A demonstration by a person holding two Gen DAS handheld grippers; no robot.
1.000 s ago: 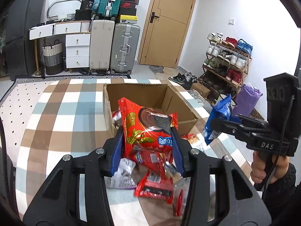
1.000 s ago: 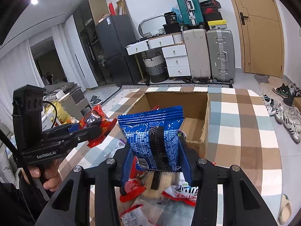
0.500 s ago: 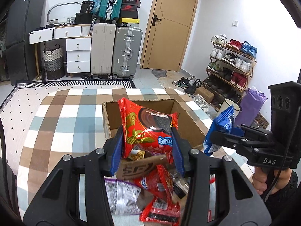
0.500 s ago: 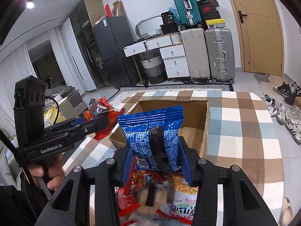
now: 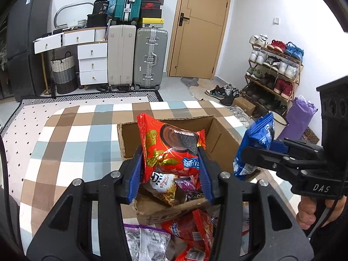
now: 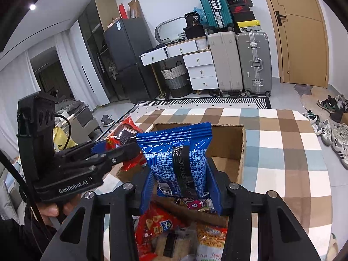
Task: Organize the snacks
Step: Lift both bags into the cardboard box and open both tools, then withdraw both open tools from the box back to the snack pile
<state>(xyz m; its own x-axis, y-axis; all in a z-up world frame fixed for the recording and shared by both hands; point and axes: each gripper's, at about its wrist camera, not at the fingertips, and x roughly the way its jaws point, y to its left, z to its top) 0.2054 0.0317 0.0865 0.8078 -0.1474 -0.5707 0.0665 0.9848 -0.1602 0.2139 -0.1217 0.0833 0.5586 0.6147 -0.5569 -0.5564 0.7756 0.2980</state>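
Both grippers have carried their packets up from the loose snack pile toward the cardboard box at 12 o'clock, the left gripper clamping the red packet, the right gripper the blue packet, apparently over the near rim, so the carry step next calls for easing forward and releasing inside.

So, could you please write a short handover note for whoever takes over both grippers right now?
Left gripper: shut on the red snack packet, held up in front of the cardboard box.
Right gripper: shut on the blue snack packet, also raised near the box.
The box sits open on the checked cloth; little of its inside shows. A pile of loose snacks lies below the grippers, nearer than the box.
Done: both packets picked up.
Left: probably drop both into the box, then work through the pile.
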